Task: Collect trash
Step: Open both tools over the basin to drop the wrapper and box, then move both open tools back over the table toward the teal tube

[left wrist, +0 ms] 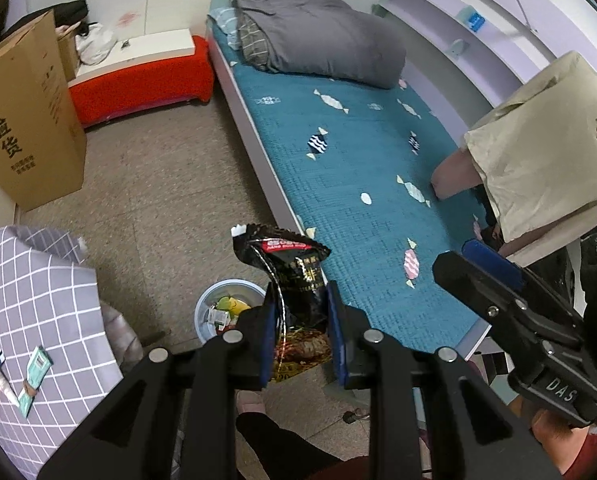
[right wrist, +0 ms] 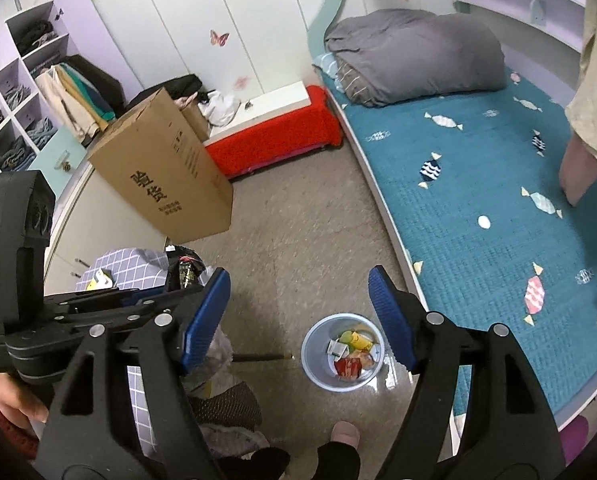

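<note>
A crumpled black snack wrapper stands upright between the blue pads of my left gripper, which is shut on its lower part. Below and left of it, on the floor, a small pale-blue bin holds several bits of trash. In the right wrist view the same bin lies just below my right gripper, whose jaws stand wide open with nothing between them. The wrapper shows there at the left, beyond the left gripper's body.
A teal bed with a grey folded duvet runs along the right; someone in a beige shirt leans on it. A tall cardboard box and a red bench stand behind. A checked cloth carries small packets. A foot is near the bin.
</note>
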{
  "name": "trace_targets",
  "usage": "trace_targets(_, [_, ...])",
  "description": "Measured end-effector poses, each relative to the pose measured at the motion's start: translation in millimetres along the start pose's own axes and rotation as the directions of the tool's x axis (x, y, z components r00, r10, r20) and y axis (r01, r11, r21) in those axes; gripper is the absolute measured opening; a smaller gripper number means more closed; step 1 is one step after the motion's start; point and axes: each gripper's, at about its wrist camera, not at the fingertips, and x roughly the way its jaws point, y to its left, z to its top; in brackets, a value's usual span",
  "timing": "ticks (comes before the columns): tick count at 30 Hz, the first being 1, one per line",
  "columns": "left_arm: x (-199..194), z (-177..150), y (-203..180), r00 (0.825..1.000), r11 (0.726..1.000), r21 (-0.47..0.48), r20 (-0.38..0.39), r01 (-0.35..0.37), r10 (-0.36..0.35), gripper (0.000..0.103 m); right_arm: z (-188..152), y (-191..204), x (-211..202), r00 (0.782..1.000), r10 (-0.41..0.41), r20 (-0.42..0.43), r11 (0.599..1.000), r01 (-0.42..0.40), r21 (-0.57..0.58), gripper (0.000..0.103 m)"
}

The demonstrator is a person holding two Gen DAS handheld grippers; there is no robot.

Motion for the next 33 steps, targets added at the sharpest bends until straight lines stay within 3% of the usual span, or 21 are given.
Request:
trace_targets(2, [1,3,-3,1.0,1.0,0.008,0.002,0.007,-0.007,0.027,1,-3,-3,1.0,-0.005,0.011,1.0,0.005,0.006,0.071])
trace_targets(4, [0,5,-4,1.0,1.0,0.001,0.014,0.003,-0.003,0.047,2,-6,-5,1.0,-0.009,0.019,1.0,0.009,0.012,0.071])
trace_targets(5, [-2,5,-4,1.0,1.0,-0.001,0.025,-0.005,0.005,0.064,2,-6,-6,1.0,-0.01,0.022,1.0,0.01,0.016,0.071])
trace_targets(6, [-3,5,-3,0.999,1.0,-0.001,0.034,-0.009,0.009,0.066,3,-6,-6,1.0,-0.009,0.023,1.0,0.009,0.019,0.071])
trace_targets(17, [-35,-4,4,0.984,0.996,-0.002,0.158,-0.088,0.088,0.066,4,13,-6,0.999,0.034,0.028,0.999,-0.033,-0.02,0.071])
trace_targets(26, [-83,-34,34,0.938,0.975,-0.118,0.273,-0.189,0.215,0.066,-2,61,-1,0.991,0.134,0.003,0.983,-0.132,-0.124,0.071])
trace_targets(33, [-121,-67,72,0.901,0.936,-0.252,0.298,-0.246,0.317,0.066,-12,116,11,0.971,0.23,-0.061,0.946,-0.238,-0.222,0.071])
